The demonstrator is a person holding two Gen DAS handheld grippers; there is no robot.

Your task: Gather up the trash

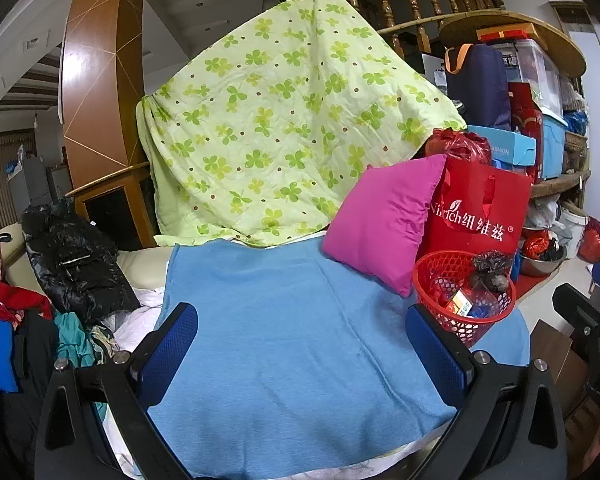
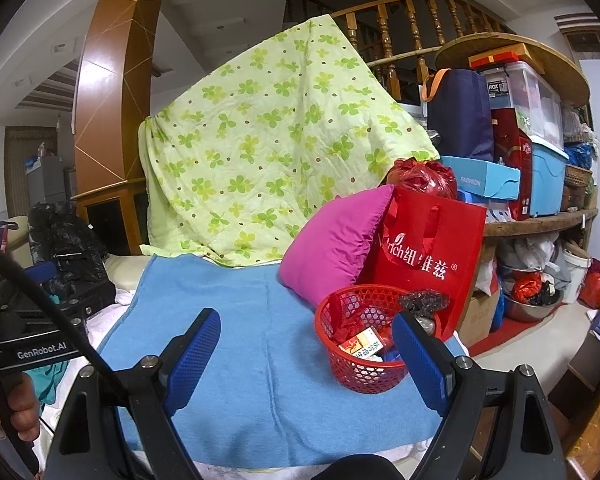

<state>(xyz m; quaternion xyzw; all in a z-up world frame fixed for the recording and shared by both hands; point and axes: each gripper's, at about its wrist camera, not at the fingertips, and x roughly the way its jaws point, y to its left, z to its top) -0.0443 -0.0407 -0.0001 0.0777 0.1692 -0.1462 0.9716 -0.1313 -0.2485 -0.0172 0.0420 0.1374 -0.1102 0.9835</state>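
We are holding both grippers level over the blue blanket (image 1: 300, 340). The left gripper (image 1: 302, 356) is spreading its fingers wide, empty. The right gripper (image 2: 306, 356) is doing likewise, its right finger (image 2: 418, 360) overlapping the red basket (image 2: 340, 368) of trash beside the pink pillow (image 2: 336, 240).

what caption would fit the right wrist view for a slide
Open right gripper above a blue blanket, facing a red mesh basket of trash beside a pink pillow.
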